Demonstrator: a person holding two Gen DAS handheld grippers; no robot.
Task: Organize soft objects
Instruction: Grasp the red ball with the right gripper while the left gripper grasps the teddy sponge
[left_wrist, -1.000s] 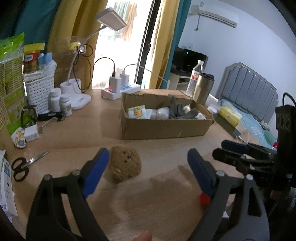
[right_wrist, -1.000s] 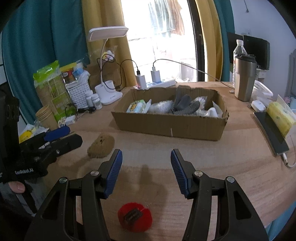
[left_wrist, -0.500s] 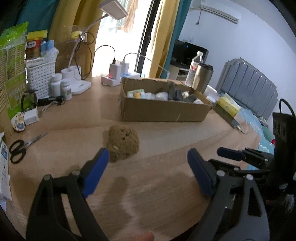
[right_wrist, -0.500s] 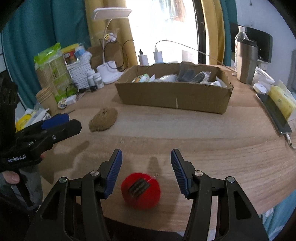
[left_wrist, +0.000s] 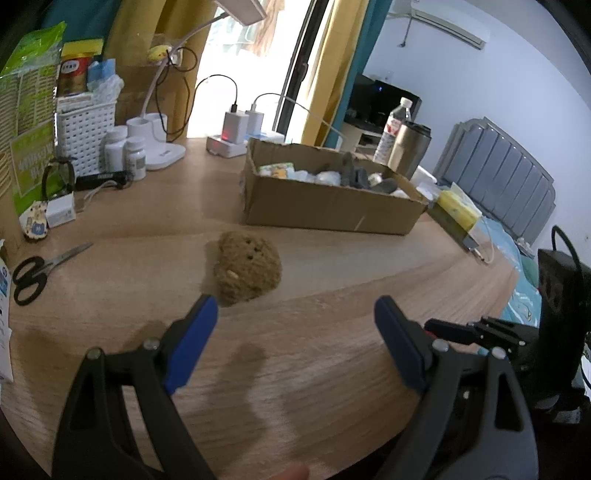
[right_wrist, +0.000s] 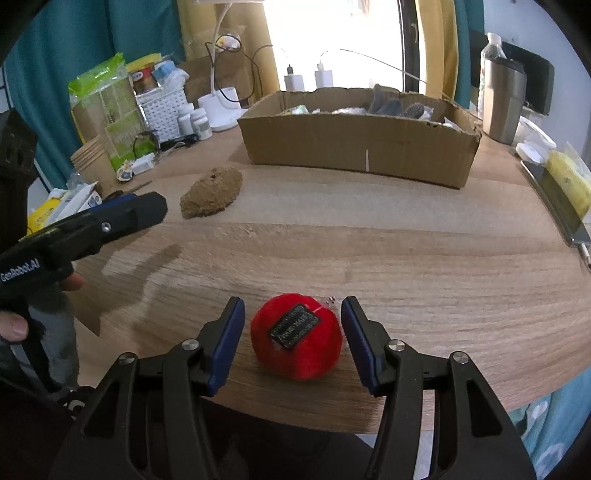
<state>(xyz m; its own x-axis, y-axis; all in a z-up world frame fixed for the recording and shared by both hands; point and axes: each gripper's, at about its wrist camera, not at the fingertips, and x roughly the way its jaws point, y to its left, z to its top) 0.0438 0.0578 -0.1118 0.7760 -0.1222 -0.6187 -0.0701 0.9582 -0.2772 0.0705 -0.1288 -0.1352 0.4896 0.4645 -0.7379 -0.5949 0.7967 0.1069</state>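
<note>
right tongs (right_wrist: 291, 328) straddling a red ball (right_wrist: 295, 336) near the tabletop (right_wrist: 406, 258) edge, pads apart from it, gripping nothing, left tongs (left_wrist: 295, 332) gaping wide and empty just short of a brown sponge (left_wrist: 245, 269), cardboard box (right_wrist: 362, 147) sitting farther back

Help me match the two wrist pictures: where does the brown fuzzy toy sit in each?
Left wrist: brown fuzzy toy at centre, just beyond the left finger's tip.
Right wrist: left of centre, ahead of the left gripper.
Shared landmark: the cardboard box behind it.
</note>
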